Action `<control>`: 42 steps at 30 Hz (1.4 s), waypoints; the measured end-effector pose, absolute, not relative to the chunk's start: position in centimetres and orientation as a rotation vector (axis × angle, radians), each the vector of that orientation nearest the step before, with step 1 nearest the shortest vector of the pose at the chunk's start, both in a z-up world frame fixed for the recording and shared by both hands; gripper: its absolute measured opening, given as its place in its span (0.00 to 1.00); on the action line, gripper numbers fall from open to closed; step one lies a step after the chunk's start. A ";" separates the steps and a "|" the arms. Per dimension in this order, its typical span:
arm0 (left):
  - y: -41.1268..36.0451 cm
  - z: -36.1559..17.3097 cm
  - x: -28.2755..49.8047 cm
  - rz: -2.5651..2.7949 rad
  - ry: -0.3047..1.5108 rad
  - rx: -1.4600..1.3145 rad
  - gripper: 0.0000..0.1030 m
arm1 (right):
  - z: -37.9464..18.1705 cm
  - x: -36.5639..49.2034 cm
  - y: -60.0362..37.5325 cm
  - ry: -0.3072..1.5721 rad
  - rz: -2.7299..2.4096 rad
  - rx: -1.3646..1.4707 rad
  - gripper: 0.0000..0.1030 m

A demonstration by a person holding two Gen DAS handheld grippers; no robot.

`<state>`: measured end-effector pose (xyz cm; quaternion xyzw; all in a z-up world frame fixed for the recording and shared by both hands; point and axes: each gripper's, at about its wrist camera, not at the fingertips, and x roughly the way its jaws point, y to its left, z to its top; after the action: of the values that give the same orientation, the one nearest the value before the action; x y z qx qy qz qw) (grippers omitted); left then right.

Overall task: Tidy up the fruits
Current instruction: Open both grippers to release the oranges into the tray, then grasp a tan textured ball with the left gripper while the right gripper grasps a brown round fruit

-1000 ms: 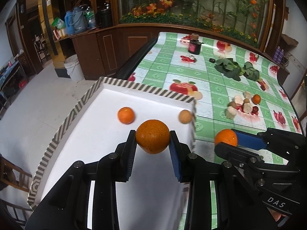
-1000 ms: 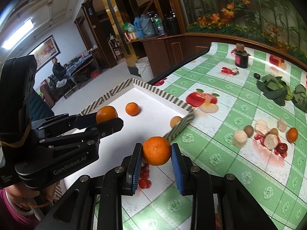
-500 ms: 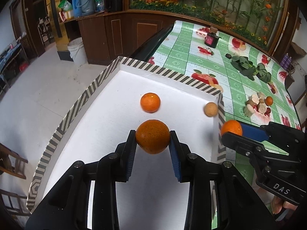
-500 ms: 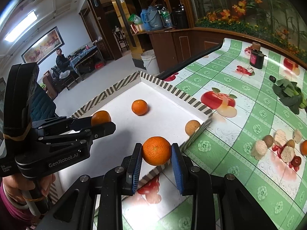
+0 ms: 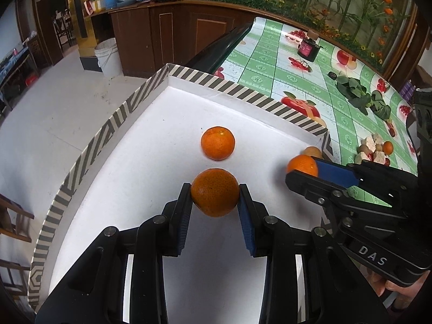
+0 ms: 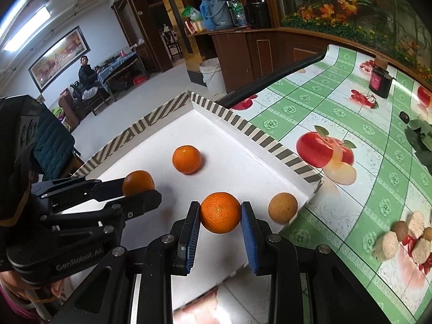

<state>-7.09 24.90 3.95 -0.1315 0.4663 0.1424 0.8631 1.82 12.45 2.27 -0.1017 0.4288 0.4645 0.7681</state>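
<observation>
A white tray (image 5: 243, 91) with a striped rim lies at the table's left end. One loose orange (image 5: 218, 143) and a tan round fruit (image 5: 311, 151) rest in it. My left gripper (image 5: 214, 193) is shut on an orange (image 5: 214, 189) and hovers over the tray floor, just short of the loose orange. My right gripper (image 6: 220, 213) is shut on a second orange (image 6: 220, 212) over the tray's near right corner, beside the tan fruit (image 6: 282, 208). The right wrist view shows the left gripper (image 6: 139, 186) to its left, and the loose orange (image 6: 186, 159) behind.
On the green checked tablecloth lie a pile of pale food pieces (image 6: 405, 235) with a small orange (image 5: 388, 147), leafy greens (image 5: 353, 91) and a dark jar (image 5: 307, 47). A white bucket (image 5: 108, 56) stands on the floor; a person (image 6: 89, 73) sits far off.
Both grippers, each still holding its orange, have moved forward and down. The right one crossed from over the tablecloth to over the tray; the left one came closer to the loose orange.
</observation>
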 end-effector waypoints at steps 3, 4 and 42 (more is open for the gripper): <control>24.9 3.7 -6.7 0.299 0.983 -0.277 0.32 | 1.8 2.3 12.8 0.941 1.004 -0.221 0.28; 24.9 3.6 -6.6 0.300 0.985 -0.278 0.32 | 1.7 2.4 12.9 0.943 1.004 -0.220 0.28; 21.4 5.8 -8.6 0.259 0.940 -0.253 0.48 | 5.2 0.5 5.1 0.868 0.950 -0.094 0.29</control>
<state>-8.59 21.37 5.77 -0.1213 0.4503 0.1242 0.8758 0.46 5.10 5.19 -0.0439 0.4045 0.4427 0.7991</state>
